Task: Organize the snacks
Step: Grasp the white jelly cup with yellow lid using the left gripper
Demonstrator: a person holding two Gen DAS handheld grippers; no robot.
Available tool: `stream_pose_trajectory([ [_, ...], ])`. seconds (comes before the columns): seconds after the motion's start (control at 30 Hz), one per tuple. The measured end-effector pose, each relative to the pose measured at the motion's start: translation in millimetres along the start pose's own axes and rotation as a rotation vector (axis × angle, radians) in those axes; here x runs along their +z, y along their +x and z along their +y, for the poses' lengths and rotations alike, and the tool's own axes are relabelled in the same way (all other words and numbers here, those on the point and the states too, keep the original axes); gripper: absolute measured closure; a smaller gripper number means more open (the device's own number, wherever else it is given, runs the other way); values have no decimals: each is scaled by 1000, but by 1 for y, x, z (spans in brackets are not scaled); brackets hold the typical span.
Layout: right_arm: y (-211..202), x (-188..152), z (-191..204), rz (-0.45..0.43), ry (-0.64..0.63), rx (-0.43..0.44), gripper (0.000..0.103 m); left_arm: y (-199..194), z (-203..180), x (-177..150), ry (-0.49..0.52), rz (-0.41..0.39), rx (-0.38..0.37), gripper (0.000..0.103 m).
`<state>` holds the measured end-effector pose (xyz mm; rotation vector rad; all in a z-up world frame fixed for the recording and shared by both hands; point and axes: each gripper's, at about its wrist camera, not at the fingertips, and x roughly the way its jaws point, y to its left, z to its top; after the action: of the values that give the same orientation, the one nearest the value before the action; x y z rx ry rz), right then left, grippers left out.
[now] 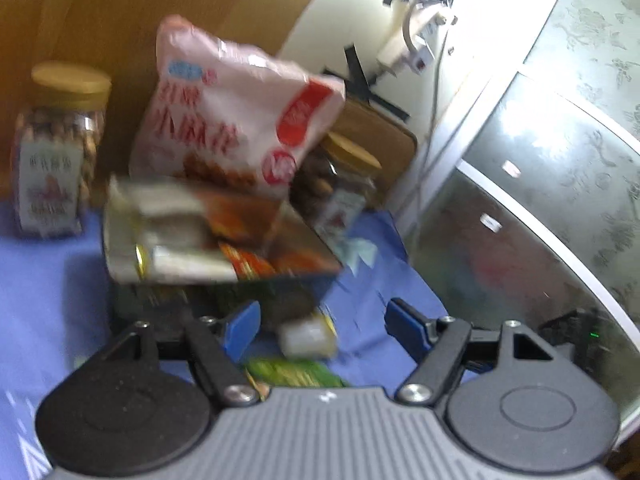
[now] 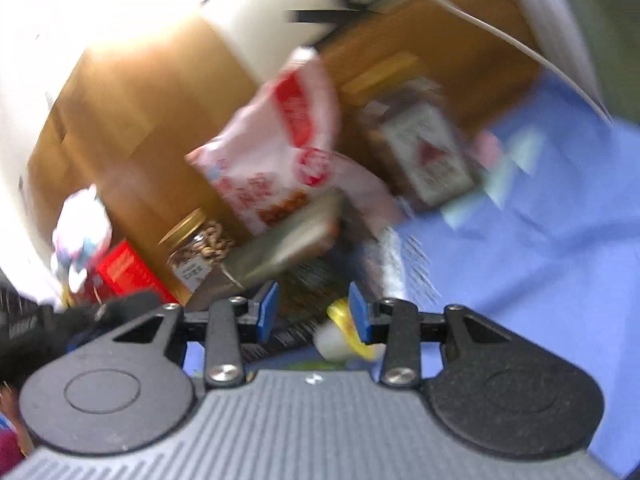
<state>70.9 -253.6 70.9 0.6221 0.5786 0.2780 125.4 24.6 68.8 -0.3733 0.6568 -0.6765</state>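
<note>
Both views are blurred. A pink and white snack bag stands upright in a dark box on the blue cloth, with a flat snack packet lying across the box's top. My left gripper is open just in front of the box, with a small white and yellow packet lying between its fingers and a green packet below. My right gripper is open near the same box, beside the pink bag; the small white and yellow packet lies by its right finger.
A gold-lidded nut jar stands left on the blue cloth, another jar behind the box. A wooden panel backs them. Glass doors stand at right. A red box and another jar show in the right wrist view.
</note>
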Motion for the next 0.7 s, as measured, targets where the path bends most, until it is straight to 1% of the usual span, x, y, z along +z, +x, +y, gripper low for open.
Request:
stream_pose_trajectory([
  [0.07, -4, -4, -20, 19, 79, -3, 60, 7, 1, -7, -38, 32, -13, 31],
  [0.13, -3, -5, -30, 30, 113, -34, 60, 16, 3, -11, -66, 61, -12, 31],
  [0.17, -2, -5, -31, 33, 110, -39, 60, 19, 4, -13, -73, 71, -6, 31],
  [0.2, 1, -4, -29, 43, 88, -36, 59, 22, 4, -14, -77, 79, -1, 31],
  [0.27, 11, -3, -18, 81, 4, -41, 59, 27, 4, -15, -80, 89, 1, 31],
  [0.33, 21, -3, -6, 99, -77, -61, 54, 31, 6, -15, -87, 93, 5, 31],
  [0.37, 27, -3, -2, 111, -112, -65, 49, 33, 7, -15, -92, 95, 8, 31],
  [0.4, 33, -4, 2, 122, -139, -65, 47, 36, 9, -15, -101, 99, 10, 31],
  [0.47, 45, -6, 10, 142, -197, -66, 40, 44, 14, -12, -119, 118, 11, 31],
  [0.5, 50, -7, 11, 152, -232, -73, 39, 48, 15, -10, -124, 129, 14, 31],
  [0.53, 54, -9, 13, 159, -268, -88, 39, 53, 16, -8, -126, 135, 38, 30],
  [0.6, 61, -11, 12, 171, -312, -114, 37, 64, 18, -4, -123, 159, 29, 29],
  [0.67, 66, -13, 11, 189, -340, -120, 37, 76, 16, 0, -115, 181, 22, 29],
  [0.7, 68, -14, 10, 195, -351, -118, 36, 82, 14, 1, -98, 189, 24, 26],
])
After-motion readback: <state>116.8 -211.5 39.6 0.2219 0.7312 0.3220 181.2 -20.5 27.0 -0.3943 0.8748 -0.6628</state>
